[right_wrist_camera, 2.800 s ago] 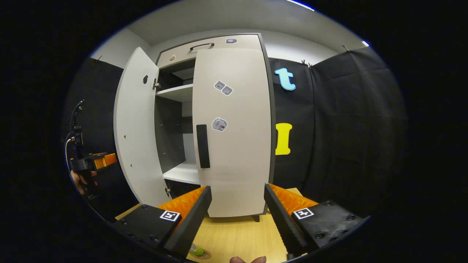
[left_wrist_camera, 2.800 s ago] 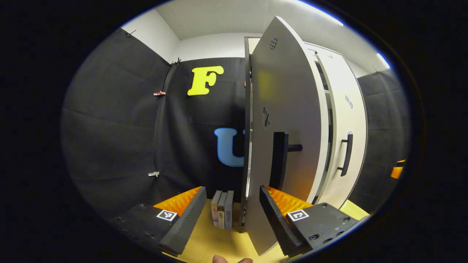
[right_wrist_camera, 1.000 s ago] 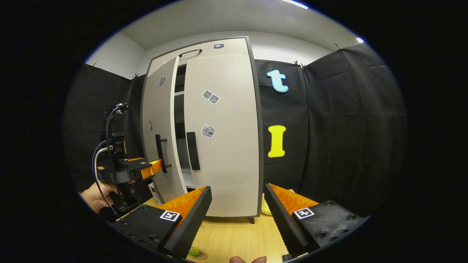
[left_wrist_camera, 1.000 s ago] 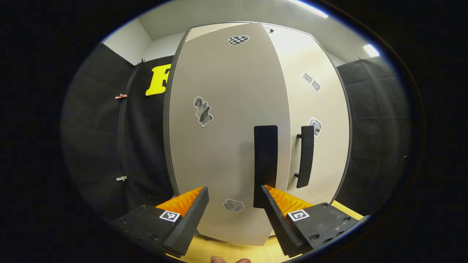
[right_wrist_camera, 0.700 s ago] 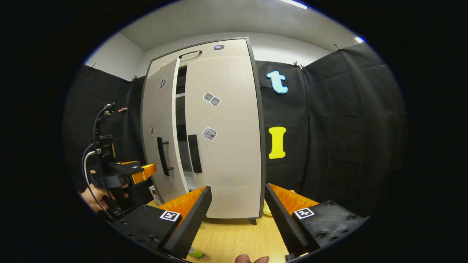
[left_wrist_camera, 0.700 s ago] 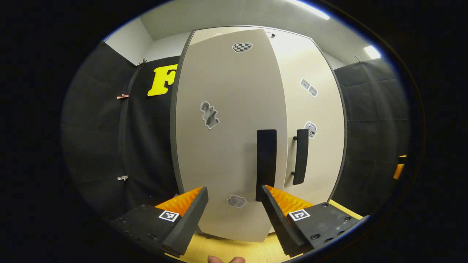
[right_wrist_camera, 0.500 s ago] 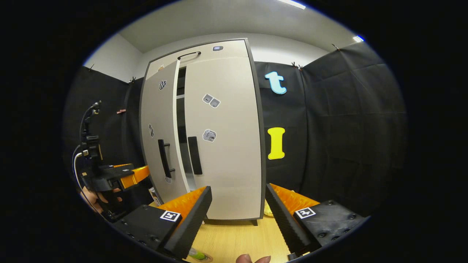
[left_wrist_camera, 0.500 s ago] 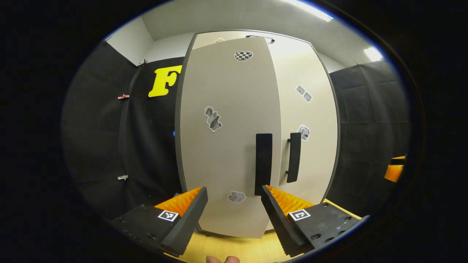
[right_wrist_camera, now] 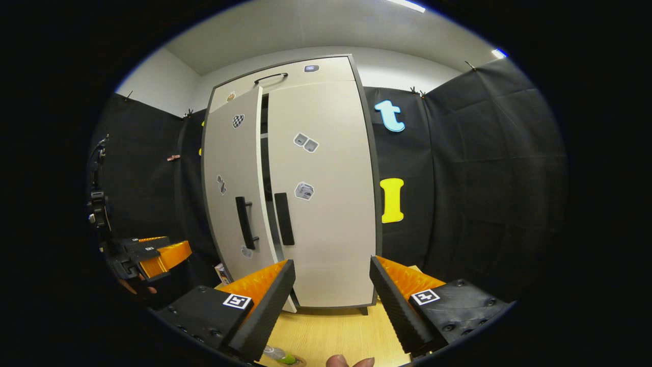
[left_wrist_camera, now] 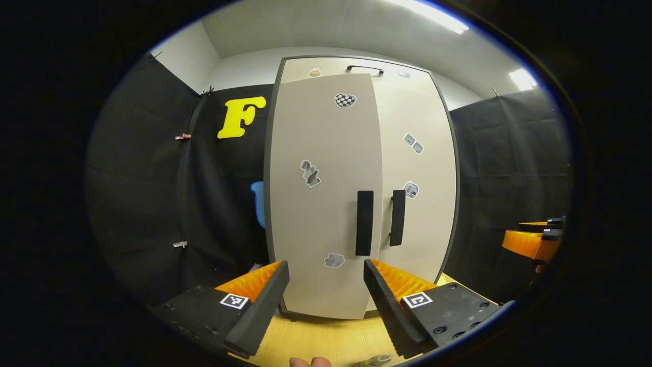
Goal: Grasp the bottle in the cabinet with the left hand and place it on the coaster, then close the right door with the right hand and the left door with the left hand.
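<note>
Two cabinet doors: right door (right_wrist_camera: 326, 193) flush, left door (right_wrist_camera: 232, 193) slightly ajar; left gripper (left_wrist_camera: 326, 275) and right gripper (right_wrist_camera: 331, 275) both gape empty.

Each gripper, the left gripper (left_wrist_camera: 326, 285) and the right gripper (right_wrist_camera: 331, 285), has two wedge-shaped ribbed fingers on dark blocks with screws and a square black-and-white marker. In the right gripper view, cables rise behind the left gripper's body.

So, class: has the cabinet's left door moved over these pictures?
Yes. In the right gripper view the left door has swung in toward the shut right door; a narrow dark gap is left between them.
</note>
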### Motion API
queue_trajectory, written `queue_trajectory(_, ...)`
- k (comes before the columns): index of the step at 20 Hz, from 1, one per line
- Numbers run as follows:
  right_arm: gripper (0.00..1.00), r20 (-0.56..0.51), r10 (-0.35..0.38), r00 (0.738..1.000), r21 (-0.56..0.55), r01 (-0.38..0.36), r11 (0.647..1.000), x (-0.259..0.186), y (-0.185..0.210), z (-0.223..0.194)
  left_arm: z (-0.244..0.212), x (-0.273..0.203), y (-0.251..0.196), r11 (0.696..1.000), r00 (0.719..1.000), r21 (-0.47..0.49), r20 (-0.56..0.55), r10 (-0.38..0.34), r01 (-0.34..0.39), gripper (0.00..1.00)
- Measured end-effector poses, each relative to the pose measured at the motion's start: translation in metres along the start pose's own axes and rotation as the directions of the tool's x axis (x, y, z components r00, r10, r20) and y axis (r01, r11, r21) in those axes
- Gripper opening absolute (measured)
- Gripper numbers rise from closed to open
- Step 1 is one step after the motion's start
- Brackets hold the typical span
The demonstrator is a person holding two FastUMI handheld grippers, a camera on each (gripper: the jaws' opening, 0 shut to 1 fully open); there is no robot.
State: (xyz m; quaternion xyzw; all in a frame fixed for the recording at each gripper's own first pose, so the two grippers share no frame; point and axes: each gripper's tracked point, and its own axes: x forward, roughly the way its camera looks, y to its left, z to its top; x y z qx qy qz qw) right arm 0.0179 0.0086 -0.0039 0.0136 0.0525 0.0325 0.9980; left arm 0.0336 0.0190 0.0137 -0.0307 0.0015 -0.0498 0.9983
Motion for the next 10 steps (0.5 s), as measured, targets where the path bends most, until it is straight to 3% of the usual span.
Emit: queue_trajectory(10, 0.98, 0.004, 0.003, 1.000, -0.015, -0.003, 1.000, -0.018, 0.005, -0.003, -0.008, -0.034, 0.024, 0.999, 0.999, 0.019, 0.012, 0.049, -0.049, 0.94)
